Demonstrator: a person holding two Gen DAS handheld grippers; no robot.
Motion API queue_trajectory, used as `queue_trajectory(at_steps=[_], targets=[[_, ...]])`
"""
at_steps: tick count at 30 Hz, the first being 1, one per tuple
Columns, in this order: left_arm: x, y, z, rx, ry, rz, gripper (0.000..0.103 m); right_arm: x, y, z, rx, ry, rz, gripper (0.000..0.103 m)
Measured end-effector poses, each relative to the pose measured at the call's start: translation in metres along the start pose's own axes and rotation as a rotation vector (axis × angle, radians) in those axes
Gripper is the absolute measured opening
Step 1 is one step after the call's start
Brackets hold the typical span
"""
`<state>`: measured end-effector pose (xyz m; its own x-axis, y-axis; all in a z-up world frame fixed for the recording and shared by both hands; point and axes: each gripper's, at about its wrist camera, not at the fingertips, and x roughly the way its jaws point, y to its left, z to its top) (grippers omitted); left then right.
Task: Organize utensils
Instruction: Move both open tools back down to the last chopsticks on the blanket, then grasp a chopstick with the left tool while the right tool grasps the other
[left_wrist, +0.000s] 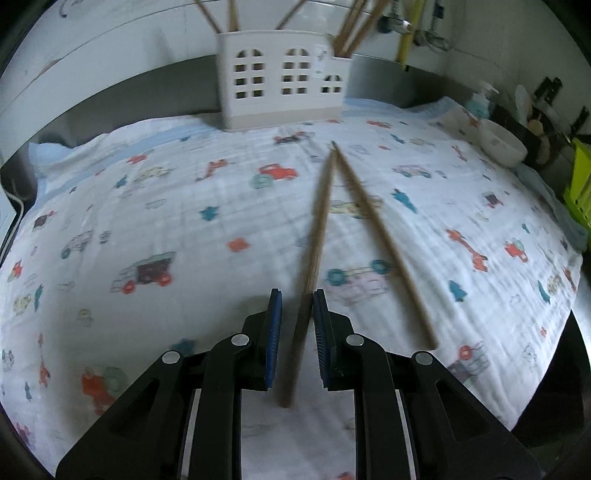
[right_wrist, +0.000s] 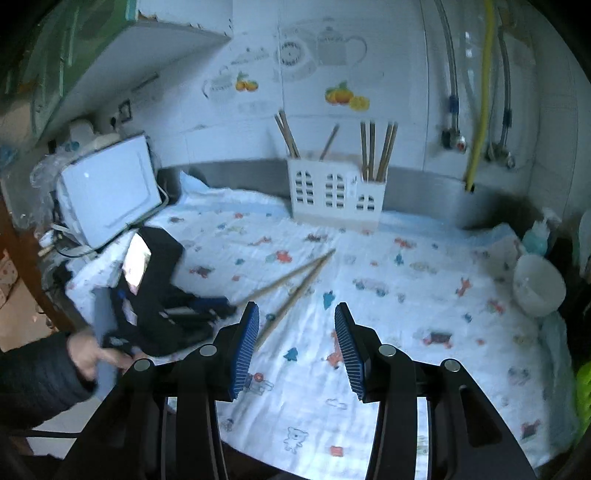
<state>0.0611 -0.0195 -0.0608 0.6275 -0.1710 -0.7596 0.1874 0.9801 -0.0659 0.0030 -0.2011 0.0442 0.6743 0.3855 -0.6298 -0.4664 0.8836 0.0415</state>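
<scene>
Left wrist view: the left gripper (left_wrist: 297, 339) has its jaws nearly closed around one chopstick (left_wrist: 314, 258), though whether the left pad touches it I cannot tell. Its long axis runs straight ahead toward the holder (left_wrist: 282, 81). A second chopstick (left_wrist: 384, 243) lies on the cloth (left_wrist: 166, 206) just right of it, tips meeting, tails splayed.

Right wrist view: the right gripper (right_wrist: 297, 350) stands open and empty above the cloth-covered bench. Both chopsticks lie to its front left, slanting toward the holder; the loose one (right_wrist: 295, 295) passes just beside its left pad (right_wrist: 243, 350), so this gripper is nearer to it. Two chopsticks are out; about seven stand in the holder (right_wrist: 334, 194), and one bowl (right_wrist: 539, 288) sits to the right.
</scene>
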Motion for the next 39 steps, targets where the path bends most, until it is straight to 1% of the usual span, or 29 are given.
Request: queue_trajectory(at_steps=[2, 8, 10, 12, 16, 20, 21, 22, 25, 30, 33, 36, 37, 39], targets=[[-0.001, 0.009, -0.001, -0.026, -0.001, -0.023, 0.017, 0.017, 0.008, -0.006, 0.011, 0.031, 0.006, 0.032], [-0.001, 0.026, -0.003, -0.072, -0.005, -0.089, 0.017, 0.062, 0.029, -0.019, 0.05, 0.097, 0.007, 0.022], [-0.001, 0.028, -0.004, -0.075, -0.009, -0.108, 0.017, 0.074, 0.031, -0.021, 0.068, 0.112, -0.006, 0.019], [-0.002, 0.029, -0.006, -0.07, -0.014, -0.119, 0.017, 0.087, 0.034, -0.023, 0.091, 0.136, -0.003, 0.018], [-0.002, 0.033, -0.008, -0.07, -0.021, -0.149, 0.017, 0.11, 0.035, -0.025, 0.116, 0.175, -0.039, 0.018], [-0.002, 0.034, -0.01, -0.069, -0.029, -0.178, 0.017, 0.127, 0.031, -0.03, 0.168, 0.22, -0.036, 0.018], [-0.003, 0.033, -0.01, -0.066, -0.03, -0.187, 0.017, 0.127, 0.031, -0.03, 0.169, 0.214, -0.043, 0.017], [-0.003, 0.032, -0.011, -0.061, -0.031, -0.188, 0.017, 0.127, 0.032, -0.03, 0.158, 0.217, -0.059, 0.014], [-0.002, 0.025, -0.011, -0.039, -0.03, -0.194, 0.017, 0.127, 0.031, -0.03, 0.158, 0.22, -0.07, 0.009], [0.003, 0.019, -0.006, -0.028, -0.018, -0.187, 0.017, 0.118, 0.023, -0.032, 0.16, 0.214, -0.076, 0.008], [0.006, 0.015, -0.002, -0.028, -0.009, -0.183, 0.017, 0.109, 0.017, -0.034, 0.144, 0.202, -0.109, 0.008], [0.008, 0.008, 0.0, 0.004, 0.002, -0.151, 0.016, 0.106, 0.009, -0.039, 0.155, 0.212, -0.108, 0.007], [0.008, 0.008, 0.0, 0.002, 0.006, -0.146, 0.016, 0.107, 0.006, -0.042, 0.162, 0.22, -0.098, 0.007], [0.009, 0.007, 0.001, -0.008, 0.011, -0.142, 0.016, 0.106, 0.004, -0.045, 0.175, 0.21, -0.086, 0.007]])
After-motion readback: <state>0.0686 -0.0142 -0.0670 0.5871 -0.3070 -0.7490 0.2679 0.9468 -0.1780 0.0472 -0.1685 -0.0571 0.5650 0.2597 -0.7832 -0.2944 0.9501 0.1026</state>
